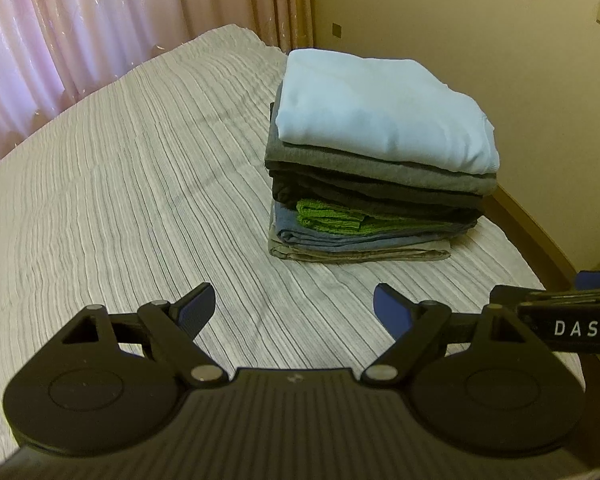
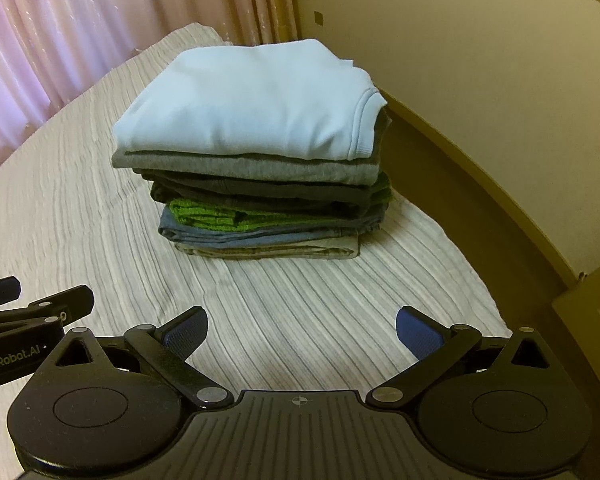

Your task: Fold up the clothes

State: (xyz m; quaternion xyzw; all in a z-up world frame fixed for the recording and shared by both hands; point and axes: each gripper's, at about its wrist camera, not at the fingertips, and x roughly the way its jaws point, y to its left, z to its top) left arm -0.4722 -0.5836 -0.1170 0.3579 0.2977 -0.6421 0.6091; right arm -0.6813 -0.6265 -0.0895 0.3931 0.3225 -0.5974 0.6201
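A stack of folded clothes stands on the bed, with a light blue sweatshirt on top, then grey, dark, green, blue and beige pieces below. It also shows in the right wrist view, the light blue sweatshirt on top. My left gripper is open and empty, held above the bed short of the stack. My right gripper is open and empty, also short of the stack. The right gripper's side shows in the left wrist view; the left gripper's side shows in the right wrist view.
The bed has a striped grey-white cover. Pink curtains hang behind it. A cream wall with a wooden skirting board runs close along the bed's right side, right behind the stack.
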